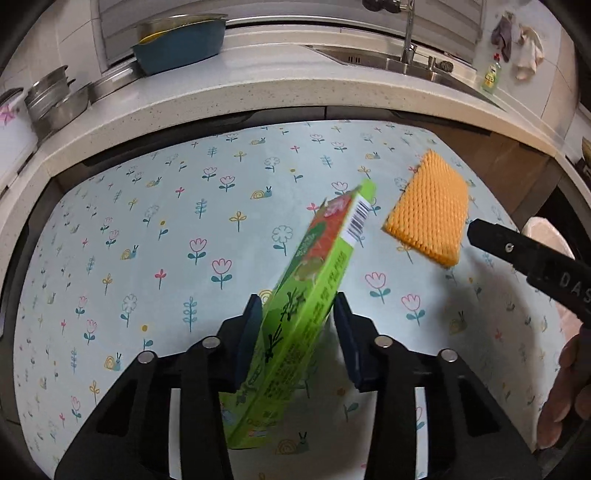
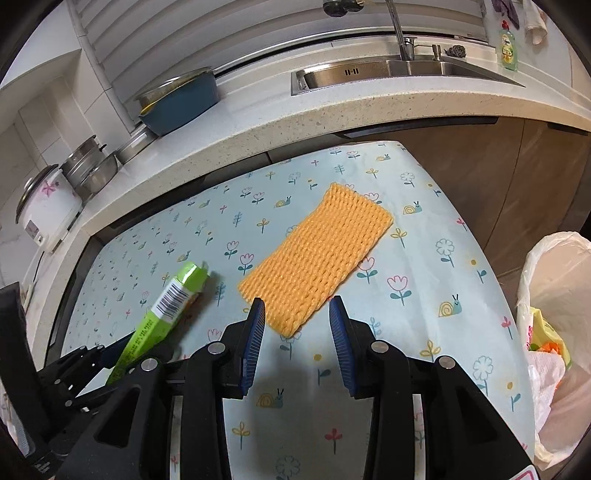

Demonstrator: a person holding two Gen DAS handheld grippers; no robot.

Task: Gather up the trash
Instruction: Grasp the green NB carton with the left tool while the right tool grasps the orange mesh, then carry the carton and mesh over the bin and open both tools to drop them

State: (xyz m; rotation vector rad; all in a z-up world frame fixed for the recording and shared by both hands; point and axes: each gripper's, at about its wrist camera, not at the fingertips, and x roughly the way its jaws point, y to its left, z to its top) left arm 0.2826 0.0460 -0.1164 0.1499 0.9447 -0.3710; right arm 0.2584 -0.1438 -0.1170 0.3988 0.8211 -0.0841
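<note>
- A rice cooker point(image 2: 44, 210) and steel pots point(image 2: 86, 168) stand at the far left of the stone countertop point(image 2: 258, 125), with a blue dish tub point(image 2: 181, 101) further along by the wall
- The left gripper point(image 1: 299, 314) has its blue pads clamped on a long green carton point(image 1: 306, 291) (barcode uppermost), which is tilted and raised over the left half of the flower-print tabletop point(image 1: 147, 229)
- No earlier frame shows how that grip came about
- An orange foam net sleeve point(image 2: 316, 258) lies flat on the tabletop toward its far right corner, just right of the carton
- The right gripper point(image 2: 297, 317) hangs above the sleeve's near end, jaws apart, one pad over the sleeve's near corner; whether it touches cannot be told
- A sink point(image 2: 388, 74) with a tap point(image 2: 402, 33) and a bottle of dish soap point(image 2: 508, 46) sits behind
- A white trash bag point(image 2: 557, 332), already holding wrappers and paper, stands open off the tabletop's right edge
</note>
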